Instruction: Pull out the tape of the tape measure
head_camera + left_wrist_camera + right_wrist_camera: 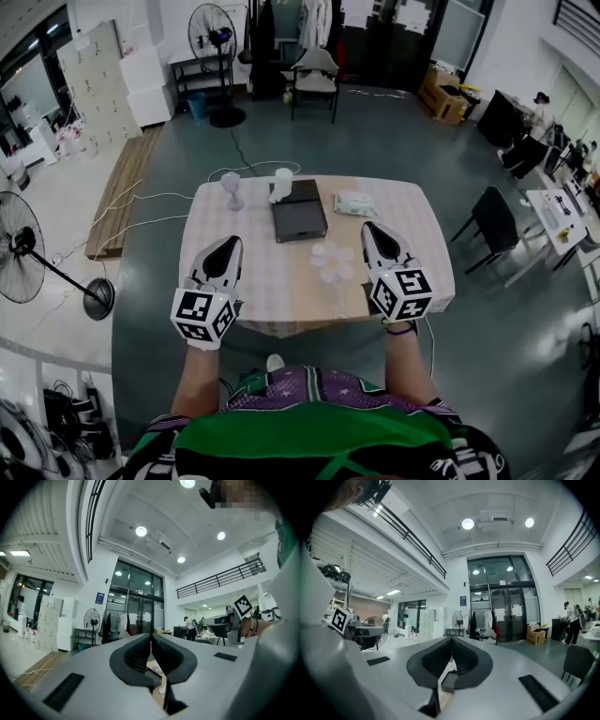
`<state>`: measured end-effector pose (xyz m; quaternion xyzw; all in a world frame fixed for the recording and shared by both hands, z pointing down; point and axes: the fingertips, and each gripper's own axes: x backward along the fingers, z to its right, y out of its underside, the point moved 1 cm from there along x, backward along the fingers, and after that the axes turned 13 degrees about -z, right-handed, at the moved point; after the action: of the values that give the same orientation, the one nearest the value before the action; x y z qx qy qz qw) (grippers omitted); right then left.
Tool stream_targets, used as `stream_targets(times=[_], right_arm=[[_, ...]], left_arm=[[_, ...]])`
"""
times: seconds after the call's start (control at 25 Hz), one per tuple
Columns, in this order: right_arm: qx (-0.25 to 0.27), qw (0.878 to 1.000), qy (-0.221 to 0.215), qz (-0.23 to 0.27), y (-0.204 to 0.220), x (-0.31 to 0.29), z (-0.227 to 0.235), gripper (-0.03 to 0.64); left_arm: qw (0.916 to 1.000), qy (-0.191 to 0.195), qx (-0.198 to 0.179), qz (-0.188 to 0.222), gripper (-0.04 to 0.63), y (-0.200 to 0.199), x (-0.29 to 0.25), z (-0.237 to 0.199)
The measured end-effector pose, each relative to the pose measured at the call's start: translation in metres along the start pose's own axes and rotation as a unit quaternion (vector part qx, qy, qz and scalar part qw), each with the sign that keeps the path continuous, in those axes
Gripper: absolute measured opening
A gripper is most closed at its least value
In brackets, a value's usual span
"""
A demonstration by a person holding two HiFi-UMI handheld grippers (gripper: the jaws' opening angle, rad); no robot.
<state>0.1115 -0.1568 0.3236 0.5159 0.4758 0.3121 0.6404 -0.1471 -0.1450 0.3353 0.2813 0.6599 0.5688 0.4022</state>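
I cannot pick out a tape measure in any view. In the head view, my left gripper [231,244] is held over the near left part of the cloth-covered table [412,234], jaws shut with nothing between them. My right gripper [369,229] is over the near right part, also shut and empty. Both point away from me toward the far side of the table. The left gripper view looks out level across the room, with the left gripper [151,635] showing its pads closed together. The right gripper [451,639] looks the same in its own view.
On the table are a dark flat box [299,210], a stemmed glass [231,189], a white cup [282,184], a pale packet [354,203] and several clear cups [333,262]. Floor fans [23,262], chairs [494,225] and a wooden pallet [117,192] stand around it.
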Motion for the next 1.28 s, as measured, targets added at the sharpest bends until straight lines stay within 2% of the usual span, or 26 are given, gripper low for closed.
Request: stream_targets(times=[0.08,0.12,0.2,0.24,0.28,0.44,0.8,1.08,1.28], right_arm=[[-0.004,1.000,0.016,0.017,-0.008,-0.019,0.001,0.018],[-0.009,1.000,0.016,0.022,-0.009,-0.029,0.001,0.061],[-0.018,1.000,0.008,0.022,-0.009,-0.045,-0.001,0.193],[-0.020,1.000,0.005,0.018,-0.007,-0.052,-0.001,0.232],[-0.019,1.000,0.002,0.013,-0.003,-0.057,-0.001,0.248],[-0.013,1.000,0.003,-0.017,0.023,-0.084,0.003,0.253],[-0.012,0.987,0.012,-0.158,0.147,-0.134,0.000,0.250],[-0.017,0.972,0.002,-0.235,0.216,-0.181,0.017,0.249],[0.001,0.965,-0.017,-0.263,0.247,-0.220,0.032,0.244]], left_arm=[[0.9999,0.009,0.001,0.011,0.032,-0.005,-0.014,-0.019],[0.9998,0.013,0.001,0.017,0.053,-0.006,-0.020,-0.027],[0.9995,0.027,0.000,0.018,0.199,-0.006,-0.033,-0.040],[0.9993,0.034,-0.001,0.013,0.265,-0.003,-0.041,-0.045],[0.9991,0.041,-0.001,0.005,0.299,0.001,-0.049,-0.047],[0.9980,0.059,0.004,-0.021,0.305,0.024,-0.074,-0.052],[0.9908,0.101,0.022,-0.087,0.304,0.107,-0.108,-0.045],[0.9877,0.113,0.018,-0.107,0.304,0.124,-0.135,-0.038],[0.9841,0.121,-0.015,-0.129,0.304,0.132,-0.163,-0.032]])
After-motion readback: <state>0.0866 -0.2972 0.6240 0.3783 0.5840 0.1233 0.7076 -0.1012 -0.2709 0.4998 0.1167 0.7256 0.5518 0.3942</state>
